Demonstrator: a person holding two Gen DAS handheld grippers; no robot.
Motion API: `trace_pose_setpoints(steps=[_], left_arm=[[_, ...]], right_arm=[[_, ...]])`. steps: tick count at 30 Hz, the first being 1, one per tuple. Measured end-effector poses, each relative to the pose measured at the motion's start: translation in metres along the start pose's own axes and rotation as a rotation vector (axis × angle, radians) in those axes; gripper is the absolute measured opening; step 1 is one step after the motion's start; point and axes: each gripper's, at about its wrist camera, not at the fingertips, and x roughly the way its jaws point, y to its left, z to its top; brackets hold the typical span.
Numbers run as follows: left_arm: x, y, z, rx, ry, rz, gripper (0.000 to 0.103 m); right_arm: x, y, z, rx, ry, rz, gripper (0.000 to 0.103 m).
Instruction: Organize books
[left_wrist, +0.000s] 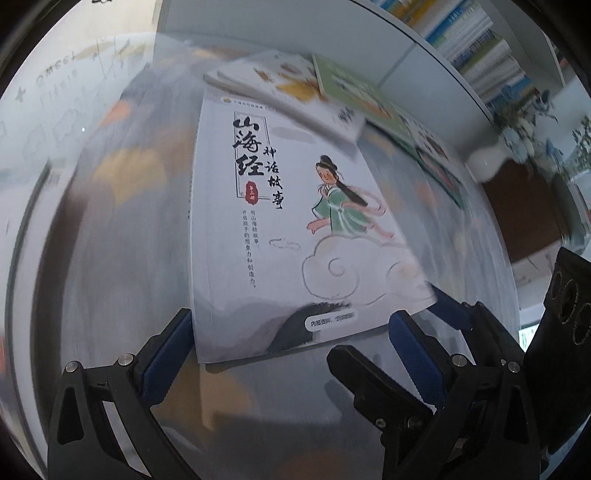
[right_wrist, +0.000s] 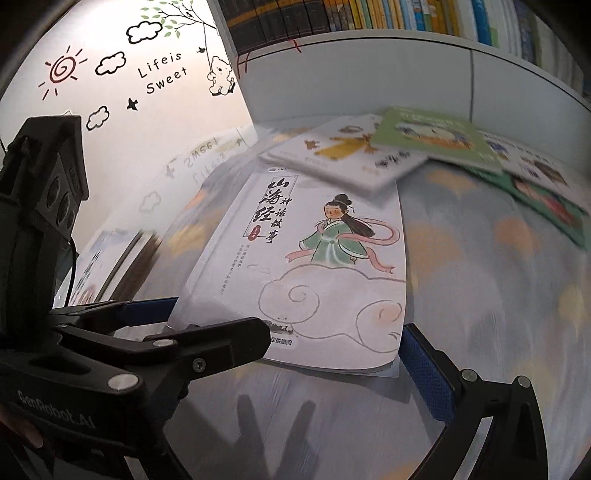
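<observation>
A white book (left_wrist: 295, 221) (right_wrist: 325, 266) with black calligraphy and a green-robed figure on a cloud lies face up on the glossy table. My left gripper (left_wrist: 291, 317) (right_wrist: 219, 317) is open, with the book's near edge between its blue pads. My right gripper (left_wrist: 382, 321) comes in from the right and is open too. Its right finger's pad (right_wrist: 424, 369) touches the book's near right corner. Its left finger is hidden behind the left gripper in the right wrist view. The two grippers' fingers interleave at the near edge.
Behind the book lie a white book with yellow figures (right_wrist: 343, 151), a green book (right_wrist: 432, 133) and more books (right_wrist: 535, 192) to the right. A filled bookshelf (right_wrist: 369, 14) rises at the back. A decal wall (right_wrist: 162, 74) stands left. Everything but the book is motion-blurred.
</observation>
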Motion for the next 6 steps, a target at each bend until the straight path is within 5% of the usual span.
trace_pose_setpoints(steps=[6], left_arm=[[-0.013,-0.016,-0.047,0.057,0.060,-0.062,0.101]], right_arm=[[-0.033,0.028,-0.044,-0.062,0.008,0.040,0.103]])
